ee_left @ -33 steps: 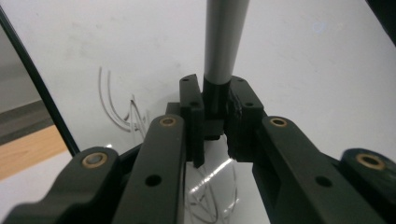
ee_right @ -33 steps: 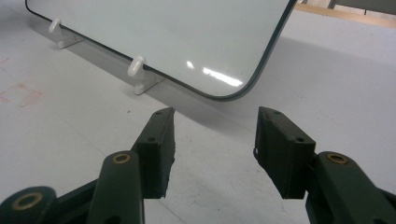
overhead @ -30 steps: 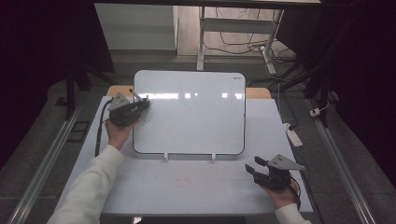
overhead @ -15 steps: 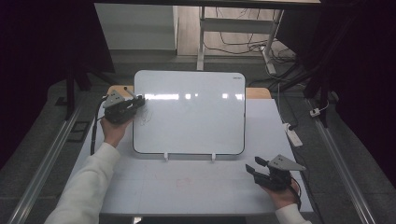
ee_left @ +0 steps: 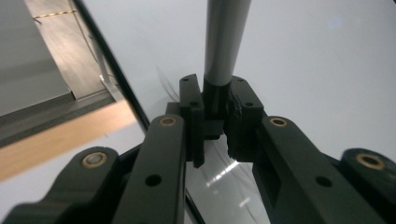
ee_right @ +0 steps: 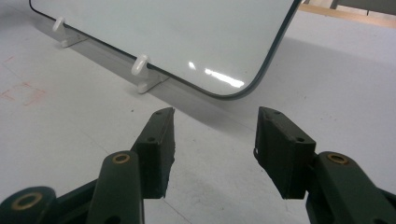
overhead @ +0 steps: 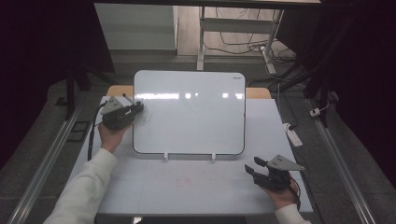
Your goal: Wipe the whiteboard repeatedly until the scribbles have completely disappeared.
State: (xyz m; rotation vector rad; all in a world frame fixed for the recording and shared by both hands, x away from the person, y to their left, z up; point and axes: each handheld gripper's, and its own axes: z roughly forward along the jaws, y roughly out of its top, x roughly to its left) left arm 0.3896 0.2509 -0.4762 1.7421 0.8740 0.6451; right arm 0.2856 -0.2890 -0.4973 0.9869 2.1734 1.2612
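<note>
Two grippers are working at your tabletop. Your left gripper is pinching a marker in its jaws, tip resting against the left edge of the whiteboard, which is standing propped at mid-table. Your right gripper is resting near the board's lower right corner, jaws spread, holding nothing.

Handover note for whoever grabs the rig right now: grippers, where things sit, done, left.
Left gripper: shut on a marker, at the left edge of the whiteboard, beside a faint scribble.
Right gripper: open, nothing between the jaws, low over the table off the board's near right corner.
Whiteboard: propped on two white clip stands mid-table.
Done: marker gripped, a few strokes near the left edge.
Left: probably the rest of the writing; most of the board is blank. Right gripper could steady the board if it shifts.
</note>
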